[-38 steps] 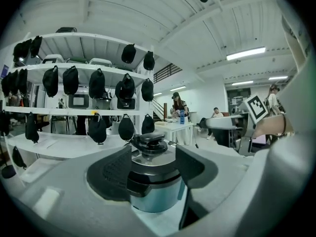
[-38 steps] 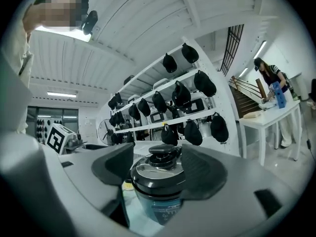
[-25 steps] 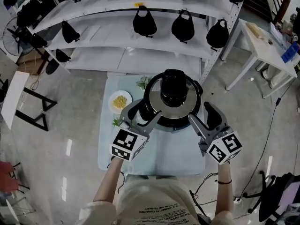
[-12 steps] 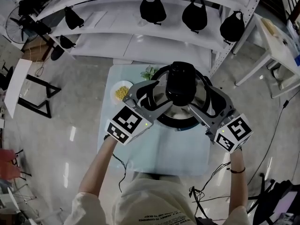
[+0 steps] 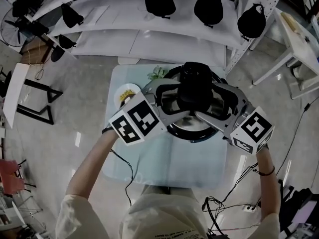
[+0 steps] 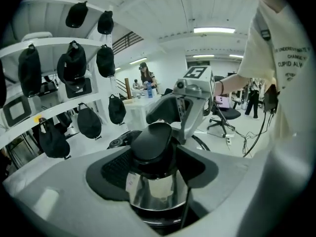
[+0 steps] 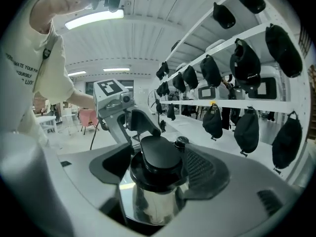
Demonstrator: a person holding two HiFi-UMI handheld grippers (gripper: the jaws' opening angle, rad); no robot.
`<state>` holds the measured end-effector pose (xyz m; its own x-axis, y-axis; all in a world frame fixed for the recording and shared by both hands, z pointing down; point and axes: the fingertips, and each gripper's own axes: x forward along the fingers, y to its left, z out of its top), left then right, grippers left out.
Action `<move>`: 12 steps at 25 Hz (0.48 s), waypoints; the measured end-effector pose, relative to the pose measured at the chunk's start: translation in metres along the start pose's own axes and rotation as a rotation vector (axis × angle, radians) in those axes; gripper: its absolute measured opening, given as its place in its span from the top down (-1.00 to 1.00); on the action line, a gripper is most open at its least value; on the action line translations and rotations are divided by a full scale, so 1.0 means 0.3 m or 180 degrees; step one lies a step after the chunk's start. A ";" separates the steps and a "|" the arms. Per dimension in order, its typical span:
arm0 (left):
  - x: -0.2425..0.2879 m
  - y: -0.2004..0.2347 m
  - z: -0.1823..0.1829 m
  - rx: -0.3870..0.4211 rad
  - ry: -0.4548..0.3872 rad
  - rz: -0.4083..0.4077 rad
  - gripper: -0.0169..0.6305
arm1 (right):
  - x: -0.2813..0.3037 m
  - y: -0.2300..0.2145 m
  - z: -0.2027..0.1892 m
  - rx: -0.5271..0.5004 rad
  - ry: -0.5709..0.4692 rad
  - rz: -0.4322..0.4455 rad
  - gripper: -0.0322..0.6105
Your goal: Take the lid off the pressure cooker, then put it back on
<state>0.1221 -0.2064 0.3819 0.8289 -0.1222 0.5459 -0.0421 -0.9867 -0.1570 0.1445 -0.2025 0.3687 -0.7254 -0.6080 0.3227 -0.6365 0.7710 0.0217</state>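
The pressure cooker [image 5: 174,132] stands at the far middle of the table, its shiny steel lid [image 5: 167,102] on it, topped by a big black knob [image 5: 195,86]. Both grippers reach over the lid from opposite sides. My left gripper [image 5: 182,98] straddles the knob [image 6: 153,142] with its jaws wide, one dark pad on each side. My right gripper [image 5: 205,99] does the same from the right; its jaws have just been opening, and the knob [image 7: 158,157] sits between them. I cannot make out firm pressure from either pair of pads. Each gripper view shows the opposite gripper beyond the knob.
A white plate [image 5: 121,91] of yellow food and some greens [image 5: 158,72] lie left of the cooker on the pale blue table [image 5: 174,168]. White shelves [image 5: 124,39] hung with black caps [image 5: 159,1] rise behind. A white side table [image 5: 299,39] is at right.
Both grippers have moved forward from the table's near side up over the lid and rolled inward, so their jaws now flank the black knob. The cooker has stayed put.
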 end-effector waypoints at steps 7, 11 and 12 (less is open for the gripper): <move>0.046 0.004 -0.004 0.0166 0.0124 -0.0291 0.11 | 0.034 -0.007 -0.015 -0.0158 0.0302 0.0235 -0.11; 0.072 0.006 -0.003 0.0287 0.0199 -0.0398 0.11 | 0.049 -0.018 -0.025 -0.0198 0.0408 0.0347 -0.10; 0.077 0.005 -0.004 0.0310 0.0215 -0.0431 0.11 | 0.049 -0.021 -0.030 -0.0196 0.0441 0.0363 -0.10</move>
<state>0.1406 -0.2109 0.3952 0.7837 0.0010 0.6211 0.1244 -0.9800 -0.1554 0.1403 -0.2147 0.3818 -0.7463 -0.4872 0.4536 -0.5318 0.8462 0.0340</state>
